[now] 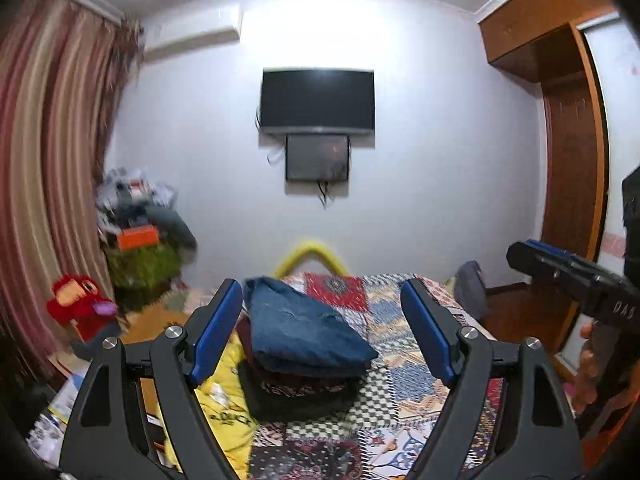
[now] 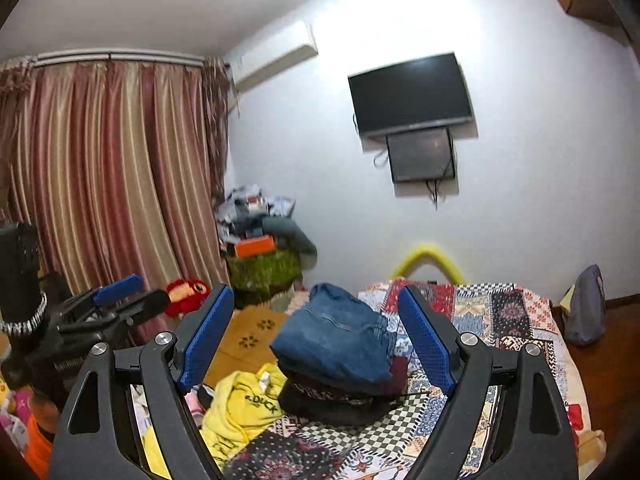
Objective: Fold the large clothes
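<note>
A folded blue denim garment [image 1: 304, 332] tops a stack of folded dark clothes [image 1: 304, 392] on the patchwork bedspread [image 1: 404, 376]. A crumpled yellow garment [image 1: 224, 396] lies left of the stack. My left gripper [image 1: 324, 324] is raised and held level, open, with nothing between its blue pads. My right gripper [image 2: 316, 332] is likewise open and empty, facing the denim garment [image 2: 340, 344] and the yellow garment [image 2: 240, 404]. The right gripper [image 1: 560, 272] shows at the right edge of the left wrist view; the left gripper [image 2: 116, 300] shows at the left of the right wrist view.
A wall-mounted TV [image 1: 318, 100] hangs on the far wall. Striped curtains [image 2: 104, 176] cover the left side. A cluttered pile with an orange box [image 1: 138, 236] and a red plush toy [image 1: 80, 304] sit beside the bed. A wooden wardrobe [image 1: 572, 152] stands right.
</note>
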### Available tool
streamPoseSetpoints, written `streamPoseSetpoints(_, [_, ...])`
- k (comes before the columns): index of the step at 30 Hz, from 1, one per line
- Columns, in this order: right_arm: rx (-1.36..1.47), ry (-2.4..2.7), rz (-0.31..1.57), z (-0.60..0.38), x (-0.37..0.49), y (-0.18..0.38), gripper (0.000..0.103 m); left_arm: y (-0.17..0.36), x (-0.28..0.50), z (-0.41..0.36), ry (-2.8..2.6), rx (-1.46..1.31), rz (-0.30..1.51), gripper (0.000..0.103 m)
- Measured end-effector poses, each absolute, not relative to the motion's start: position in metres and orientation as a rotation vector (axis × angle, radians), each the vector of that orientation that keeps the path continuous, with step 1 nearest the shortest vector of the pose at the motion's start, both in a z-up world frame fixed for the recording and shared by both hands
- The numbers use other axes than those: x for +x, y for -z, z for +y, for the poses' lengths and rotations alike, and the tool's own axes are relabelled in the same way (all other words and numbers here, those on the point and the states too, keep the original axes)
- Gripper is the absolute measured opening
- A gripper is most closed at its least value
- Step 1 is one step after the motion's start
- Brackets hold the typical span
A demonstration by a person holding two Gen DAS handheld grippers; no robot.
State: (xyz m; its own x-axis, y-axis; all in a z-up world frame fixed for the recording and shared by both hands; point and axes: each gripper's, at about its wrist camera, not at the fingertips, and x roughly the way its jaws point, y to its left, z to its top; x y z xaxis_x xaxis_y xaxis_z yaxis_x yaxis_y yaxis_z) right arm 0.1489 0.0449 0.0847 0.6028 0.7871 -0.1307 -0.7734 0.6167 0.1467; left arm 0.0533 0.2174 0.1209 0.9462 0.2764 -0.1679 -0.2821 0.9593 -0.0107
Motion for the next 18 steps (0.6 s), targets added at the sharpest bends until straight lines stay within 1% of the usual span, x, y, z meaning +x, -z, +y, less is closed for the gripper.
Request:
streamPoseSetpoints(3, [0.081, -0.884, 0.156, 0.039, 0.131, -0.079, 0.083, -0.112, 0.031, 0.191, -0.319, 0.007, 0.124, 0.082])
streamPoseSetpoints(9, [0.064, -0.822, 0.128, 0.031, 0.11, -0.068, 0.083, -0.099, 0.01, 0.172, -0.324, -0.023, 0.098, 0.082])
streamPoseSetpoints(10, [0.063, -0.814, 0.129, 0.03, 0.109, -0.066, 0.083, -0.097, 0.007, 0.17, -0.33, -0.033, 0.094, 0.084])
streamPoseSetpoints(11, [0.065, -0.809, 0.131, 0.029, 0.109, -0.065, 0.085, -0.096, 0.005, 0.169, -0.334, -0.04, 0.092, 0.089])
streamPoseSetpoints(12, [0.066, -0.804, 0.133, 0.027, 0.106, -0.064, 0.088, -0.094, 0.004, 0.168, -0.339, -0.046, 0.091, 0.092])
streamPoseSetpoints(13, [0.066, -0.796, 0.135, 0.027, 0.106, -0.063, 0.09, -0.093, 0.002, 0.168, -0.348, -0.048, 0.088, 0.093])
streamPoseSetpoints(15, [0.06, -0.775, 0.129, 0.024, 0.103, -0.062, 0.1, -0.091, 0.002, 0.165, -0.371, -0.045, 0.086, 0.096])
streamPoseSetpoints(17, [0.042, -0.745, 0.113, 0.024, 0.102, -0.063, 0.103, -0.09, 0.001, 0.166, -0.378, -0.045, 0.086, 0.098])
streamPoseSetpoints(18, [0.035, -0.737, 0.106, 0.023, 0.1, -0.063, 0.103, -0.089, 0.002, 0.166, -0.379, -0.049, 0.086, 0.099])
